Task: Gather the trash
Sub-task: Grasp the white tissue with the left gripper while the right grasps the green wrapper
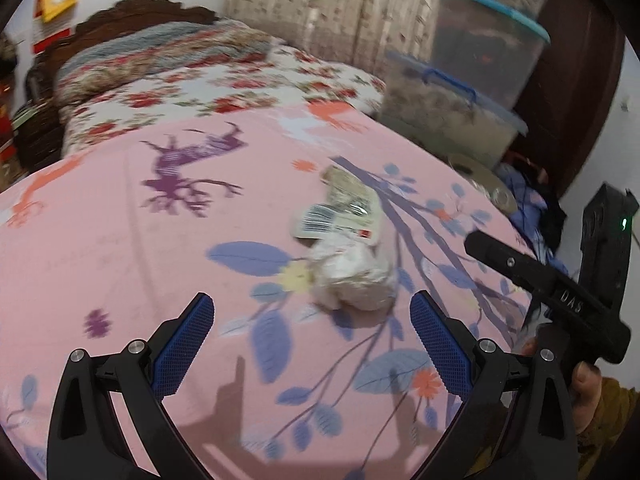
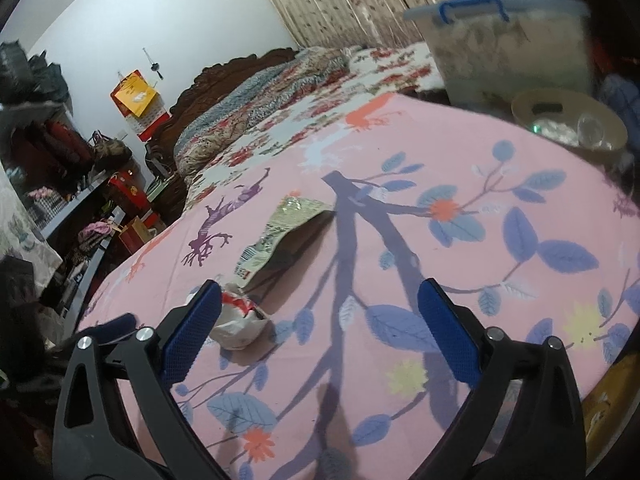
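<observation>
A crumpled white plastic wad (image 1: 354, 276) lies on the pink floral bedsheet (image 1: 120, 248), just ahead of my open, empty left gripper (image 1: 312, 320). A flattened snack wrapper (image 1: 346, 208) lies right behind it. In the right wrist view the wad (image 2: 240, 324) sits beside the left finger of my open, empty right gripper (image 2: 320, 308), and the wrapper (image 2: 280, 232) lies further out. A beige bowl (image 2: 568, 124) holding trash sits at the bed's far right edge. The right gripper's body (image 1: 560, 292) shows at the right of the left wrist view.
Stacked clear storage boxes (image 1: 452, 108) with blue lids stand beyond the bed's right edge. A folded floral quilt (image 1: 192, 76) and a dark wooden headboard (image 1: 132, 16) lie at the far end. Cluttered shelves (image 2: 60, 184) stand left of the bed.
</observation>
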